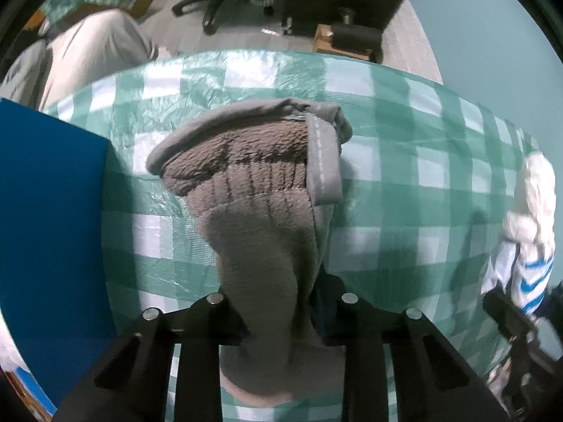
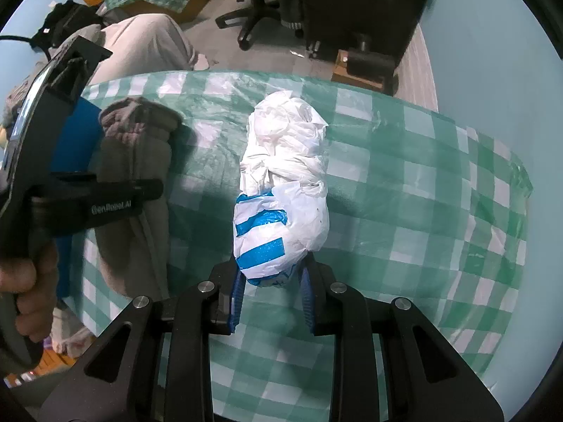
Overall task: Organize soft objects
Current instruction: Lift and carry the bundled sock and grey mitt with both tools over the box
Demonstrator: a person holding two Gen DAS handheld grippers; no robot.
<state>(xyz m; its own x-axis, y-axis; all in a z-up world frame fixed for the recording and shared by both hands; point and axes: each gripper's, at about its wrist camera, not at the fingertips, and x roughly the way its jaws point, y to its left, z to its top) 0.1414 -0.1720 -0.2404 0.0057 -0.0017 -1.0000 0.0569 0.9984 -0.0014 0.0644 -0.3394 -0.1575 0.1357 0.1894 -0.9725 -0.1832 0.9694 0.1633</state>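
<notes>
Table: a green-and-white checked cloth (image 2: pixel 404 183) is spread over it; it lies under both sets of jaws and runs on ahead of them to a far edge.
Blue panel: a flat blue surface (image 1: pixel 49 211) is seen left of the left jaws, its edge just beside the fleece.
Fleece: a grey-brown fleece item (image 1: pixel 260 190) with a grey stitched band is pinched at its near end and extends forward from the left jaws; whether its far end touches the cloth cannot be told.
Bag: a crumpled white plastic bag (image 2: pixel 285 172) with blue stripes is pinched at its near end and extends forward from the right jaws, over the cloth, well apart from the fleece.
Left gripper (image 1: pixel 281 316): jaws are closed on the fleece, which fills the gap between them.
Right gripper (image 2: pixel 271 292): jaws with blue pads are pressed on the striped end of the bag.
Hand: a hand (image 2: pixel 24 292) is seen on the left gripper's handle, left of the right jaws.
</notes>
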